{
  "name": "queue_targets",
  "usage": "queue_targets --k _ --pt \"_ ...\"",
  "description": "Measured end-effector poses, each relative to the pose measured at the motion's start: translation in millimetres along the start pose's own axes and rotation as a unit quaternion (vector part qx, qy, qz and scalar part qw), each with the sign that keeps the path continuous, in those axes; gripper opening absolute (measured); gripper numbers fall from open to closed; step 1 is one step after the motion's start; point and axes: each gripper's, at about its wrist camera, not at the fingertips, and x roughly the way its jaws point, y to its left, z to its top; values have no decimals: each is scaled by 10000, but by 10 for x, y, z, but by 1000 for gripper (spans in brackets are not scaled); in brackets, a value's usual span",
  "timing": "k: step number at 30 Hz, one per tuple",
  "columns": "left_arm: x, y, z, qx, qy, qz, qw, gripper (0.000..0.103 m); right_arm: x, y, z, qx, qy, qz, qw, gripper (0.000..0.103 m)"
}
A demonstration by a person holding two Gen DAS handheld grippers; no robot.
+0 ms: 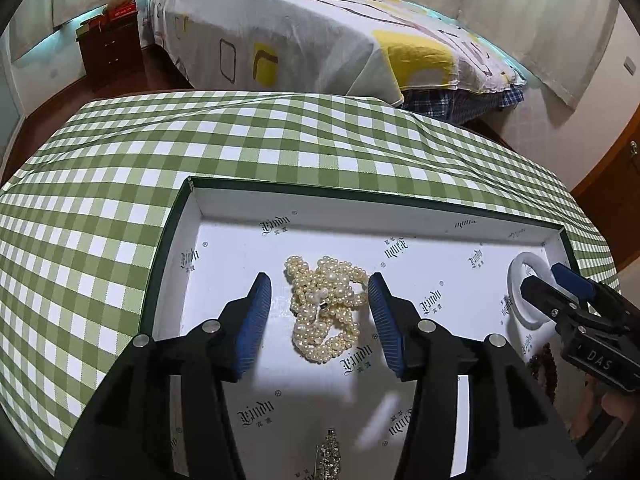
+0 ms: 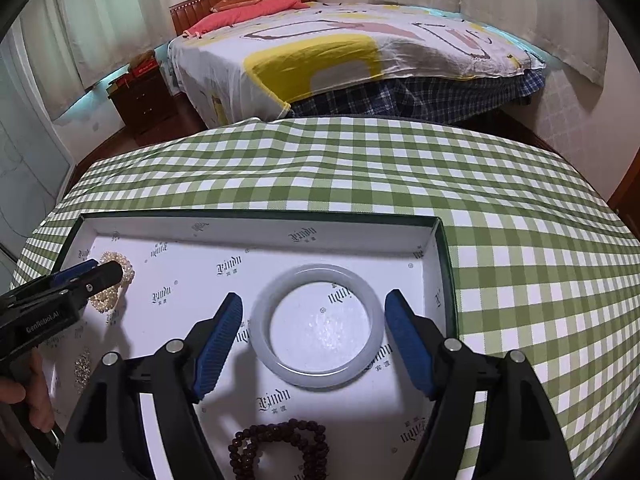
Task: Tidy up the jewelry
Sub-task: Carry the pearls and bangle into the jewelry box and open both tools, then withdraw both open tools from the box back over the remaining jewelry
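Observation:
A shallow box (image 1: 188, 216) (image 2: 444, 264) with a white printed floor and dark green rim lies on the checked table. A bundle of cream pearl strands (image 1: 326, 304) (image 2: 114, 280) lies in it, between the fingers of my open left gripper (image 1: 320, 312), untouched. A white jade bangle (image 2: 316, 322) (image 1: 520, 304) lies flat between the fingers of my open right gripper (image 2: 314, 332), which also shows in the left wrist view (image 1: 556, 280). A dark red bead bracelet (image 2: 280, 448) (image 1: 546, 368) lies nearer me. A sparkly silver piece (image 1: 330, 456) (image 2: 82, 368) lies at the box's near left.
The table wears a green-and-white checked cloth (image 1: 280, 136) (image 2: 520, 208). Beyond it stand a bed (image 2: 360, 52) with a patterned cover and a dark wooden nightstand (image 2: 140, 96).

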Motion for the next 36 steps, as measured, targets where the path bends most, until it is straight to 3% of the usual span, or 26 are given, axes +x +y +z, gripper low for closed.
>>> queue_targets --k 5,7,13,20,24,36 --pt "-12 -37 -3 79 -48 21 10000 51 -18 -2 -3 -9 -63 4 10000 72" --pt "-49 -55 -12 106 -149 36 9998 56 -35 0 -12 -22 -111 -9 9999 72" --pt "-211 -88 -57 261 -622 49 9977 61 -137 -15 -35 1 -423 -14 9991 72" --pt "-547 -52 -144 219 -1420 72 9896 66 -432 -10 -117 86 -1124 52 9936 75" --pt "-745 -67 -203 261 -1683 128 9853 66 -617 16 -162 25 -1337 27 9910 76" --pt "-1258 -111 -754 230 -1700 -47 9852 66 -1120 162 -596 -241 -1511 -113 9882 76"
